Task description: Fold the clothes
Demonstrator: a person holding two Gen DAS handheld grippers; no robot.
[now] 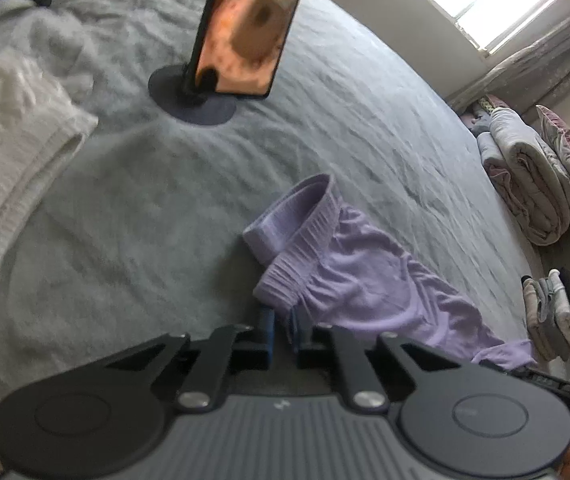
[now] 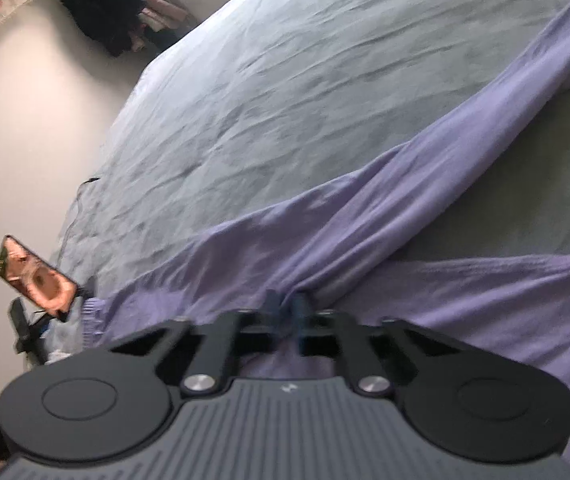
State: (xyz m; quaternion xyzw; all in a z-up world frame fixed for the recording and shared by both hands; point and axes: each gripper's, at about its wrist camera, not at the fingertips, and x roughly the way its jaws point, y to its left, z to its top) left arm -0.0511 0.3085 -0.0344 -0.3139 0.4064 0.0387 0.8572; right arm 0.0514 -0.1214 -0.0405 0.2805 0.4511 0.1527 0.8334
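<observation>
While we work on the bed (image 1: 133, 208), left gripper (image 1: 281, 322) fingers clamped on the purple trousers (image 1: 349, 280) waistband, right gripper (image 2: 287, 312) fingers pinching a trouser leg, phone (image 1: 249, 24) standing beyond.

Trousers (image 1: 365, 280) on bed (image 1: 165, 220), w/ phone stand (image 1: 245, 36) behind, towel (image 1: 17, 152) left, folded stack (image 1: 553, 316) right.

Blk claw (image 1: 281, 326), blue pads, silver screws
</observation>
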